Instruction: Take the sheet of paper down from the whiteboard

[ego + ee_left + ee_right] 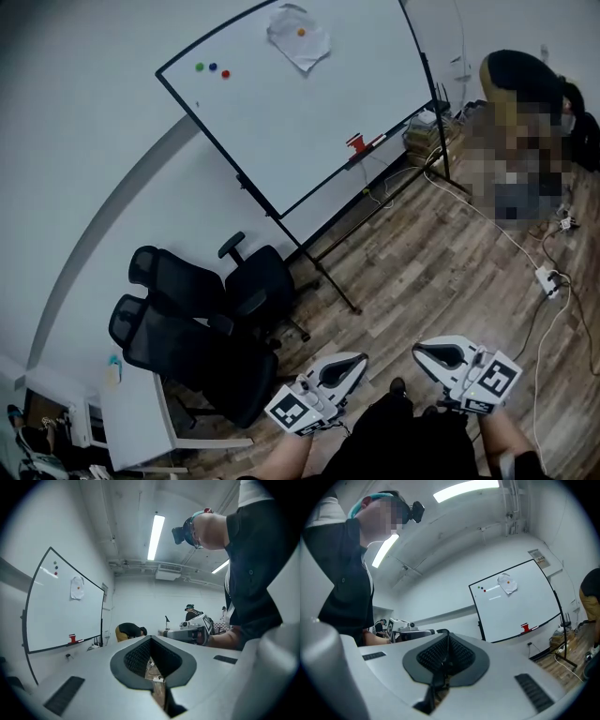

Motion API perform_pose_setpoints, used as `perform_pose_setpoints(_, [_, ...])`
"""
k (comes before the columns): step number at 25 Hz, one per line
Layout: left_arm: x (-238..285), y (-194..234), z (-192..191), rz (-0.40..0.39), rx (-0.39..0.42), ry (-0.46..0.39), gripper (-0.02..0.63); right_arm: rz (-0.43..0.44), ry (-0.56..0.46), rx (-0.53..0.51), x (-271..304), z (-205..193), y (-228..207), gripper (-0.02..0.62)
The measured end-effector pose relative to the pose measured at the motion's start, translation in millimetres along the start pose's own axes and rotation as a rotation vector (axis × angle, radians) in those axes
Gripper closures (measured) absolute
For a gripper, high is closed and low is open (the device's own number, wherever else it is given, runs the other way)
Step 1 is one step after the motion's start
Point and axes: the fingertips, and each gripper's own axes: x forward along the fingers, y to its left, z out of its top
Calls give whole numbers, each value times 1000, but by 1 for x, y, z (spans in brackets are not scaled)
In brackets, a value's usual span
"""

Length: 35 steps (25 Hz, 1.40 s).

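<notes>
The sheet of paper (298, 37) hangs crumpled near the top of the whiteboard (309, 122), pinned by an orange magnet (301, 31). It also shows far off in the left gripper view as the paper (77, 588) and in the right gripper view as the paper (507, 583). Both grippers are held low in front of the person, far from the board. My left gripper (360, 358) and my right gripper (418, 350) point level toward the board, each shut with nothing between the jaws. Their tips meet in the gripper views, left gripper (151, 638) and right gripper (448, 634).
Green, blue and red magnets (213, 68) sit at the board's upper left; a red item (356, 143) rests on its tray. Black office chairs (202, 319) and a white desk (136, 412) stand at left. A person (525, 103) bends down at right; cables and a power strip (547, 279) lie on the wood floor.
</notes>
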Motion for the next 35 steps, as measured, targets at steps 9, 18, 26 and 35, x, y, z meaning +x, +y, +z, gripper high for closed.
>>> perform_pose_setpoints(9, [30,64,-5,-53,-30,-49,603,-29,46,-14,39,1,-40,575])
perform_pose_setpoints(18, [44,180,18,-65,-21,-127,603,-124,31,-25,125,23,-119,575])
perform_pose_setpoints(26, [47,264,-5,-105,-121,-111,603,-165,-13,-49,192,42,-152,575])
perform_pose_setpoints(35, [89,305,-34,-121,-179,-54,603,-251,61,36,187,2,-220,575])
